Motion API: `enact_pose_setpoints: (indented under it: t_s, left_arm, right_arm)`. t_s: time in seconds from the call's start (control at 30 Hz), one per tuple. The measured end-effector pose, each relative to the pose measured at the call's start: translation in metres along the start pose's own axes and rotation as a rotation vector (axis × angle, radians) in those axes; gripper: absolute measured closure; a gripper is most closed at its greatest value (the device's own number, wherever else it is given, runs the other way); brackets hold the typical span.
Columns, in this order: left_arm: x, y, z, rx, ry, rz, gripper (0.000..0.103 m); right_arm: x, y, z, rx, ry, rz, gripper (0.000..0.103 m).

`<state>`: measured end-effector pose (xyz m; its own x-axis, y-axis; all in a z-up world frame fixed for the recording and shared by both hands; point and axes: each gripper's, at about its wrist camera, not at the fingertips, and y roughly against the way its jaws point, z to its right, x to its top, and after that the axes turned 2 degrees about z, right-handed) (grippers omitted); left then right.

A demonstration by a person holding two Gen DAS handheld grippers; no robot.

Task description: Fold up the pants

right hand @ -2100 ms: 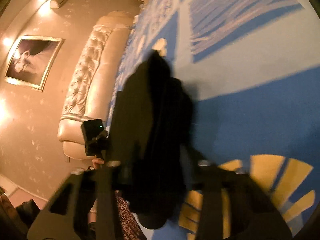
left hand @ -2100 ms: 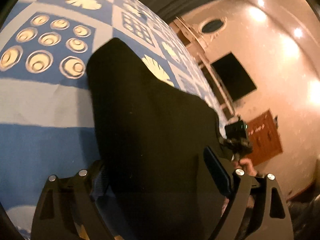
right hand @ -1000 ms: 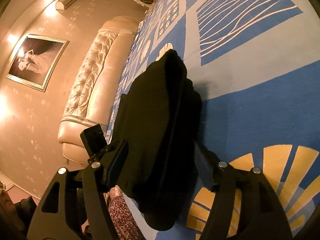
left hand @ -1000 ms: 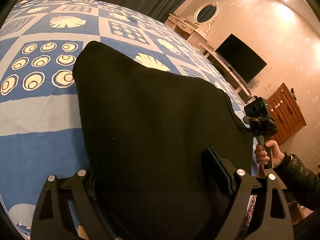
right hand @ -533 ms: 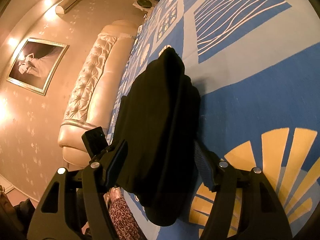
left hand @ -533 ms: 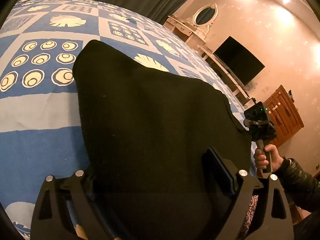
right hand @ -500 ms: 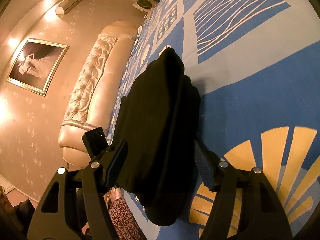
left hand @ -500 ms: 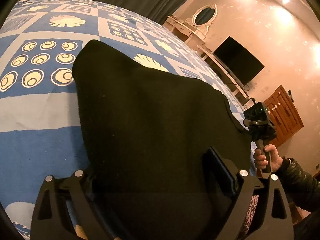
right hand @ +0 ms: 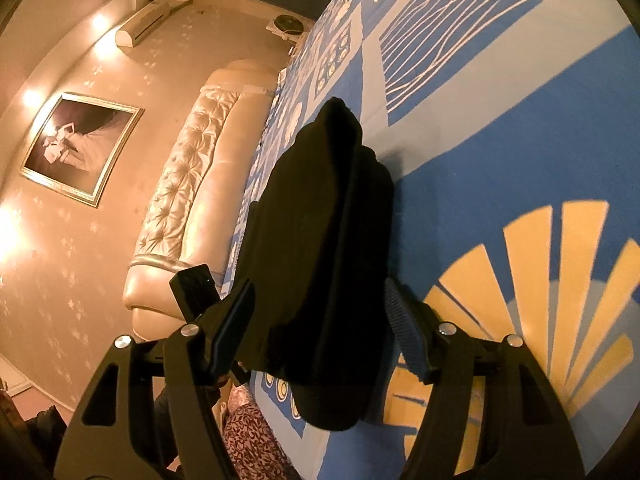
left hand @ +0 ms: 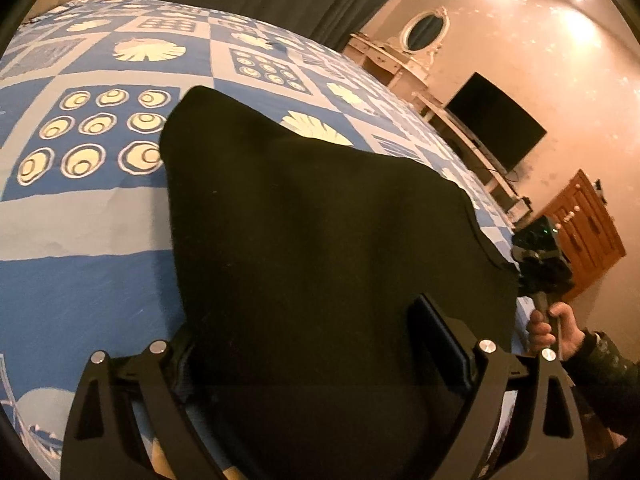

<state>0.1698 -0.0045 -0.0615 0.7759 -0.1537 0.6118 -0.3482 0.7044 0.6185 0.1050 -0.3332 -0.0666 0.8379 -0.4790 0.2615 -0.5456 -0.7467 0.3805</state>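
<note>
Black pants spread on the blue patterned bed, long axis running away from the near edge, tapering to a far tip. Left hand-held gripper and right hand-held gripper both straddling the near hem, jaws wide, pads apparently clear of cloth, nothing gripped. Risk: closing on one layer only, or uneven lifting, dragging the stack crooked.

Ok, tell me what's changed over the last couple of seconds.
The black pants settled flatter and wider on the blue bedspread as both views swung, then steadied. No grasp or release shows: the fabric lies between the left tongs and the right tongs as before.
</note>
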Motion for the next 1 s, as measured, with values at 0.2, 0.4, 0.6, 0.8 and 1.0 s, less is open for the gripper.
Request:
enact_pose_setpoints:
  t_s: [0.2,0.4,0.6,0.8,1.0]
  left_arm:
    - [-0.002,0.009,0.012,0.182,-0.008,0.035,0.012]
    - [-0.011,0.028,0.020,0.334,0.084,0.061,0.012]
    - [-0.036,0.042,0.055,0.411,0.054,0.054,0.012]
    - [-0.053,0.050,0.090,0.488,0.020,0.061,0.012]
    - [-0.074,0.059,0.102,0.524,0.023,0.081,0.012]
  right_arm:
    - [-0.008,0.005,-0.003,-0.026,0.002,0.002,0.036]
    - [-0.025,0.012,-0.010,-0.116,0.002,0.029,0.036]
    - [-0.053,0.012,-0.031,-0.279,0.073,0.073,0.021]
    - [-0.083,0.001,-0.054,-0.461,0.126,0.141,0.015]
    - [-0.121,-0.021,-0.086,-0.696,0.316,0.172,0.013]
